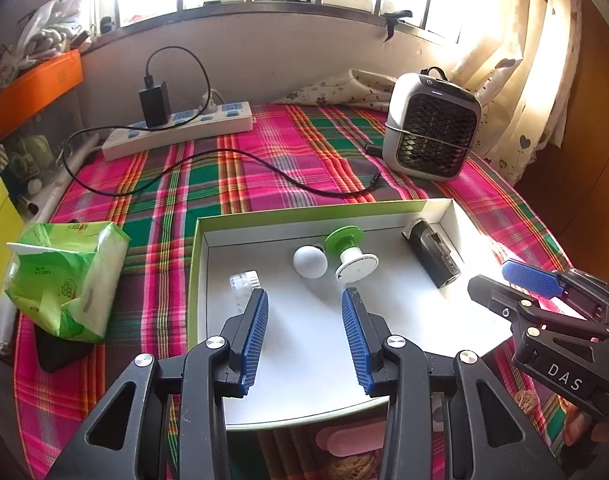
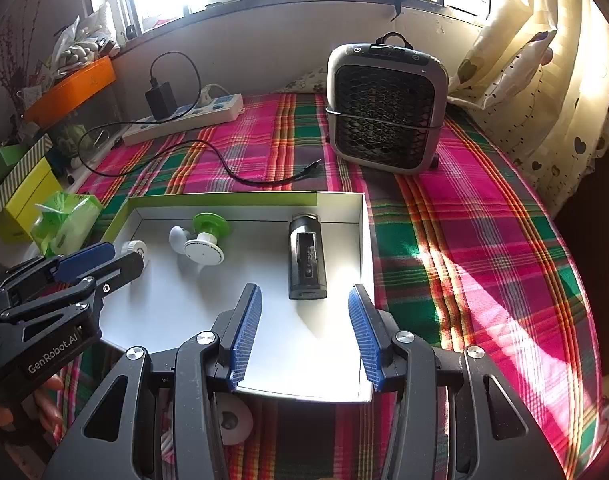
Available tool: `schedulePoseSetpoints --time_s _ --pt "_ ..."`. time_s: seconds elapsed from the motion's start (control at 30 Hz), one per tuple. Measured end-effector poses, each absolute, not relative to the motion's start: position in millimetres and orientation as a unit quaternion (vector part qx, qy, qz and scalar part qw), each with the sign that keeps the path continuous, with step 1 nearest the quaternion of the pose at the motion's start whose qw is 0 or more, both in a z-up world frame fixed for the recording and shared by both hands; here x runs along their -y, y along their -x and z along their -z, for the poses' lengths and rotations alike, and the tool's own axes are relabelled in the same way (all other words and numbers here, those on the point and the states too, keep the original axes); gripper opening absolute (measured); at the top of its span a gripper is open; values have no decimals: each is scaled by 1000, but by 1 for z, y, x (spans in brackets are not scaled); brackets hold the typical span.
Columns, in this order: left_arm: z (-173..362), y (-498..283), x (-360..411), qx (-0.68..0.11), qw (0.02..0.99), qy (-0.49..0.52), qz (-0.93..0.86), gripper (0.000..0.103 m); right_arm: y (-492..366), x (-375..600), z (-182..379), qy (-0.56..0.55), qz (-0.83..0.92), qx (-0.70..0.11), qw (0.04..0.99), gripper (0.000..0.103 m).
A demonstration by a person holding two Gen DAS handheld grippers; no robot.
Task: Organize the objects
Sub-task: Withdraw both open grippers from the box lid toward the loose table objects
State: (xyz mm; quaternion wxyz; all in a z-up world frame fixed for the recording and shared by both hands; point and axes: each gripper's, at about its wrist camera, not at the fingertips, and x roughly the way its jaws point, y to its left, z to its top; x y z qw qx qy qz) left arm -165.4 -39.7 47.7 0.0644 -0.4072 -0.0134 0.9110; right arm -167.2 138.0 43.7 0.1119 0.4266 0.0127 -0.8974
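A shallow white box with a green rim (image 1: 200,264) (image 2: 362,240) lies on the plaid cloth. In it are a white ball (image 1: 310,262) (image 2: 177,237), a green and white spool (image 1: 350,254) (image 2: 206,242), a black rectangular device (image 1: 432,256) (image 2: 306,260) and a small clear bottle with a white cap (image 1: 243,282) (image 2: 134,249). My left gripper (image 1: 304,336) (image 2: 104,258) is open and empty above the box's near half. My right gripper (image 2: 302,332) (image 1: 500,280) is open and empty just before the black device, at the box's right side.
A green tissue pack (image 1: 68,276) (image 2: 64,220) lies left of the box. A small grey fan (image 1: 432,128) (image 2: 384,108), a power strip with charger (image 1: 176,126) (image 2: 184,114) and a loose black cable (image 1: 264,168) are behind it. A tape roll (image 2: 234,420) lies near the front edge.
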Motion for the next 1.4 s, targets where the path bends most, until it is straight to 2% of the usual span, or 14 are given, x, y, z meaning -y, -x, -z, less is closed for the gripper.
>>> schedulePoseSetpoints --time_s 0.67,1.4 --pt "-55 105 34 10 52 377 -925 37 122 -150 -48 -402 907 -17 120 47" --pt "-39 54 45 32 58 384 -921 37 81 -175 -40 -384 915 -11 125 51"
